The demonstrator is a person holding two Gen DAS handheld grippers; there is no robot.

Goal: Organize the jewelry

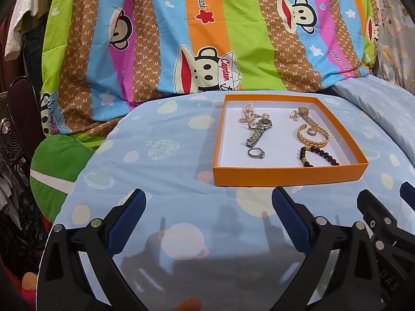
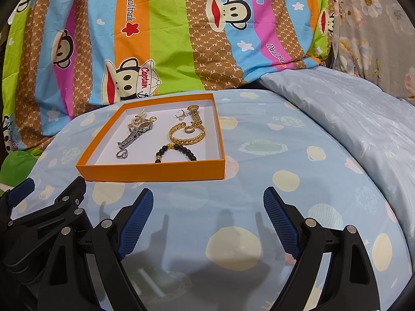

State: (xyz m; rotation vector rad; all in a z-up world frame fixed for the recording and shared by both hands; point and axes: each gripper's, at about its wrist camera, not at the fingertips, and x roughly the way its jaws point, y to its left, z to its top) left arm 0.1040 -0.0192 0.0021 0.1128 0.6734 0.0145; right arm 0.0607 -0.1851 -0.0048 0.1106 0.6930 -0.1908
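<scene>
- An orange tray (image 1: 285, 175) with a white floor is lying flat on a pale blue cover printed with planets (image 1: 166, 160), and all the jewelry is sitting inside it.
- In the tray's left half, a silver watch (image 1: 259, 132) is stretching out from a tangle of pearl and gold pieces (image 1: 250, 115) at the far end, and a silver ring (image 1: 256, 153) is lying just in front of the strap's near end.
- In the right half, a gold watch (image 1: 306, 118) is lying at the far end with small gold rings (image 1: 294, 115) beside it; a gold chain bracelet (image 1: 312, 136) is curling around another small ring (image 1: 311, 132), and a dark bead bracelet (image 1: 319, 156) is sitting nearest the front wall.
- The left claw (image 1: 207, 217) is hovering in front of the tray, its blue-padded jaws spreading wide with only the cover between them, gripping nothing.
- The right claw (image 2: 207, 217) is hovering just beside it, to the right of the tray, likewise released and empty.
- Behind the tray, a bright striped quilt with cartoon monkeys (image 1: 207, 39) is rising up like a backdrop.
- A paler blue pillow (image 2: 350, 108) is lying to the right, with floral fabric (image 2: 371, 26) behind it.
</scene>
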